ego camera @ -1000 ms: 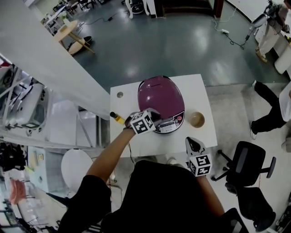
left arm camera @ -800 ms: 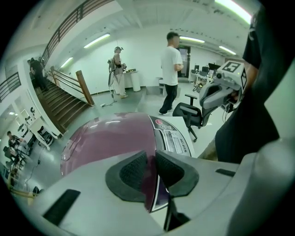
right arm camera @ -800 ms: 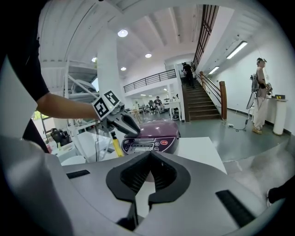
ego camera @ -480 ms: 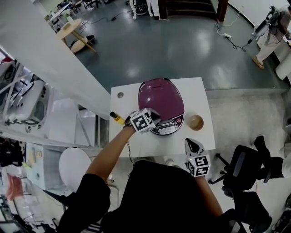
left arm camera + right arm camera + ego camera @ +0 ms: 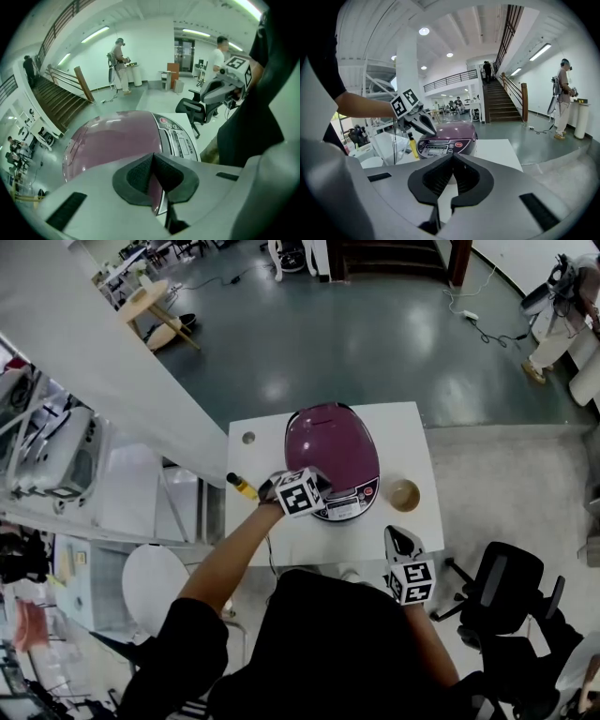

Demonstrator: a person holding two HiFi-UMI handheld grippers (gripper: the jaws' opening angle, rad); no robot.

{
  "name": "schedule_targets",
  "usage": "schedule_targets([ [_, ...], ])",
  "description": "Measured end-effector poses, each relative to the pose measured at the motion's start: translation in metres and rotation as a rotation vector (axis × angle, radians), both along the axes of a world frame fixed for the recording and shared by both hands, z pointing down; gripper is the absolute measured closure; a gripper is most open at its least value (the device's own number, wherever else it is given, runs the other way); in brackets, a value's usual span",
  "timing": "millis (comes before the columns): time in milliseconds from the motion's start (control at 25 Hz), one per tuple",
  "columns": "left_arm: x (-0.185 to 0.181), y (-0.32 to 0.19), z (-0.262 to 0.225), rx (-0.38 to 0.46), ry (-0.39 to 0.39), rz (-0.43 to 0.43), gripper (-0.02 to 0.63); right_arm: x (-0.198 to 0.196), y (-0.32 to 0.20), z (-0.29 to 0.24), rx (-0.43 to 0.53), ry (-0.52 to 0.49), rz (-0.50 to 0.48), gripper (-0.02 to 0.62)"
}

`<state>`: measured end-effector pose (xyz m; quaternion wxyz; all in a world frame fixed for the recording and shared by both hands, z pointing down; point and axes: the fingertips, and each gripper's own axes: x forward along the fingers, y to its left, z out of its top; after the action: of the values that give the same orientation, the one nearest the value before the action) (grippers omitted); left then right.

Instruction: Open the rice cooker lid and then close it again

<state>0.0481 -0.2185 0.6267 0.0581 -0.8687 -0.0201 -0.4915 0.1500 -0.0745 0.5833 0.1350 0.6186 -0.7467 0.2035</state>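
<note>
The purple rice cooker point(image 5: 333, 451) stands on the white table point(image 5: 281, 540), its lid down and its control panel point(image 5: 347, 505) facing me. My left gripper point(image 5: 322, 482) hangs over the front left of the lid, pointing steeply down. In the left gripper view the lid point(image 5: 112, 140) lies just below that gripper point(image 5: 153, 161); its jaws are closing and the pads meet with nothing between them. My right gripper point(image 5: 398, 535) is held near the table's front right edge, apart from the cooker. It is shut and empty point(image 5: 453, 168), and it faces the cooker point(image 5: 450, 138) and the left gripper point(image 5: 427, 127).
A brown bowl point(image 5: 405, 493) sits right of the cooker. A yellow bottle point(image 5: 242, 485) stands at the table's left edge, and a small round thing point(image 5: 247, 437) lies at the back left corner. A black office chair point(image 5: 511, 587) and a white stool point(image 5: 155, 582) flank the table.
The left gripper has stayed over the cooker's front left and the right gripper has barely moved. A person at the right edge has walked out of view.
</note>
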Motion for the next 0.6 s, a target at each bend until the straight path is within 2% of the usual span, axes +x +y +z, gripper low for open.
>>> schedule_targets([
  [240,-0.0008,0.0022,-0.0003,-0.01,0.002,-0.01,0.601,0.0005,-0.0022,0.0066,-0.013,-0.012,0.001,0.595],
  [440,0.0006,0.0037,-0.0005,0.02,-0.032,0.021,0.603,-0.0014,-0.0067,0.0094,-0.023,-0.014,-0.014,0.595],
  [600,0.0005,0.0029,-0.0011,-0.004,-0.05,0.004,0.603,-0.0014,-0.0085,0.0096,-0.029,-0.006,0.001,0.595],
])
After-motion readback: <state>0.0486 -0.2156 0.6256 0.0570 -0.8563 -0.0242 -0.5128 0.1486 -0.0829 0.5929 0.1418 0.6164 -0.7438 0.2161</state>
